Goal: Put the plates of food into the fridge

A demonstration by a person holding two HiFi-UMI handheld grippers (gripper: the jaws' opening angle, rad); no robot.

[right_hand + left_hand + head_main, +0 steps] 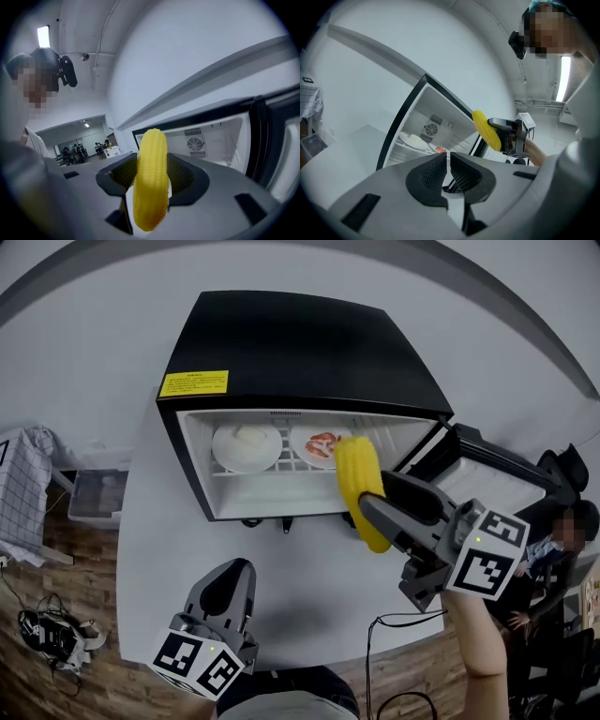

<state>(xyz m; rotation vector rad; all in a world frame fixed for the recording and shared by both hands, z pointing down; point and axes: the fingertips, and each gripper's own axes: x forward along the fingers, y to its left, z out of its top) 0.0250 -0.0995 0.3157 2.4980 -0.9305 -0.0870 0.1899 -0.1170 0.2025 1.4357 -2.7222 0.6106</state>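
- Clamping a yellow corn cob [359, 486] between its wide-set jaws, the right gripper [151, 174] hovers at the open fridge [281, 343].
- A white-food plate [247, 446] and a red-food plate [319, 443] sit inside on the shelf, so loading looks nearly done; the next move probably needs the cob carried in beside them.
- The left gripper [449, 171] hangs low with its jaws together, empty.

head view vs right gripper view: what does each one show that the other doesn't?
Head view only: two plates already inside the fridge, one with white food and one with red food; the yellow label on the fridge top; the left gripper low in the frame.

Right gripper view only: the fan vent on the fridge's back wall, and people in a far room.

Both: the open fridge, and the right gripper closed on a yellow corn cob in front of it.
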